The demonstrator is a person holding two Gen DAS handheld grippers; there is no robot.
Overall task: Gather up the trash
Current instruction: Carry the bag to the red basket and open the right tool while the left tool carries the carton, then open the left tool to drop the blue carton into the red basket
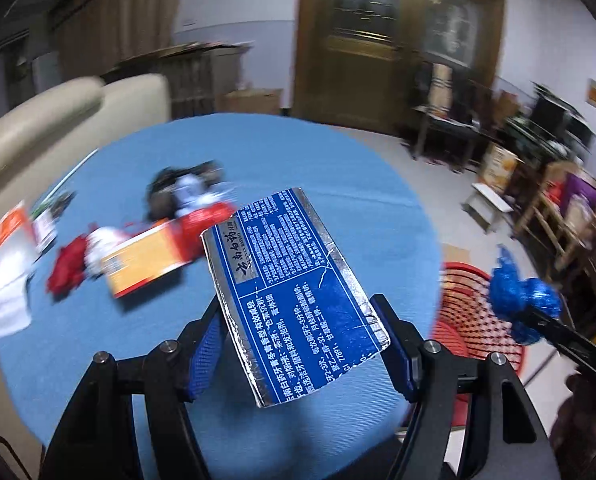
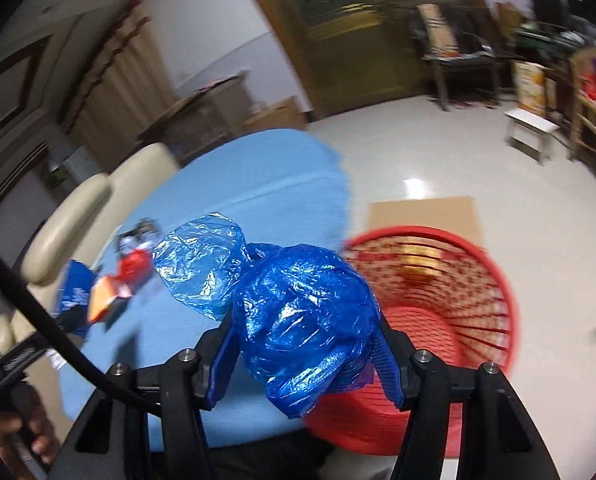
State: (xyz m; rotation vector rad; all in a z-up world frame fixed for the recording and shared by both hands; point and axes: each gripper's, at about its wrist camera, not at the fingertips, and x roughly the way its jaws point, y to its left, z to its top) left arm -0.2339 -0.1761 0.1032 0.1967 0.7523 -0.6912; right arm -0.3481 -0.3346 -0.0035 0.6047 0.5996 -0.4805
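Note:
My left gripper [image 1: 298, 336] is shut on a flattened blue toothpaste box [image 1: 294, 288] and holds it above the round blue table [image 1: 338, 168]. My right gripper [image 2: 304, 344] is shut on a crumpled blue plastic bag [image 2: 298, 304], held over the table edge next to the red mesh basket [image 2: 478, 304]. That bag and the right gripper also show in the left wrist view [image 1: 522, 296], over the basket [image 1: 470, 312]. More trash lies on the table: an orange box [image 1: 146, 264], a red wrapper [image 1: 68, 270], dark crumpled packaging [image 1: 186, 192] and white paper [image 1: 6, 304].
A beige chair [image 1: 58, 112] stands behind the table on the left. A flat cardboard sheet [image 2: 422, 212] lies on the floor behind the basket. A small white stool [image 2: 532, 128], wooden furniture and a large wooden door [image 1: 398, 32] line the far side.

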